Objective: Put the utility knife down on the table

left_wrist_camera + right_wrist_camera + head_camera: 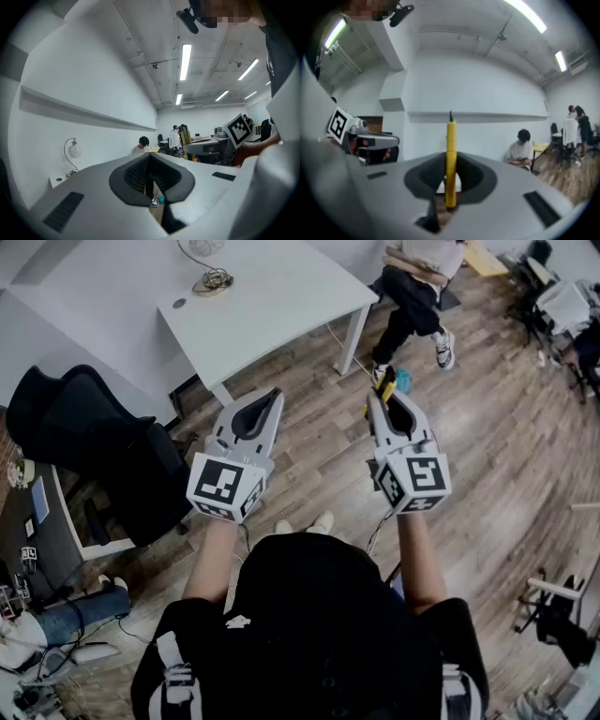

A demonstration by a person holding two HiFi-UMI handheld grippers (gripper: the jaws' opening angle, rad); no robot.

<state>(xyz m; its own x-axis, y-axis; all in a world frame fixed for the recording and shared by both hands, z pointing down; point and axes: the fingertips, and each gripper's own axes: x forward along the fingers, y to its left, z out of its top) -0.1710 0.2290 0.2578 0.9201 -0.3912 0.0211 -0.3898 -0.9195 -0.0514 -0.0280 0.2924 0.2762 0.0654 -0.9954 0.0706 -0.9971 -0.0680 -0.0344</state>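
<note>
A yellow utility knife (451,159) stands upright between the pads of my right gripper (451,171), which is shut on it; its dark tip pokes out past the jaws. In the head view the knife (382,382) shows as a yellow and black strip at the tip of the right gripper (380,397), held in the air over the wooden floor. My left gripper (269,397) is level with it on the left. Its jaws meet at the tip with nothing between them in the left gripper view (150,157). The white table (262,306) lies ahead and to the left of both grippers.
A coil of cable (214,280) lies on the table. A black office chair (89,442) stands at the left. A seated person (412,296) is beyond the table's right corner, feet near a teal object (404,381) on the floor. A cluttered desk (33,521) sits at the far left.
</note>
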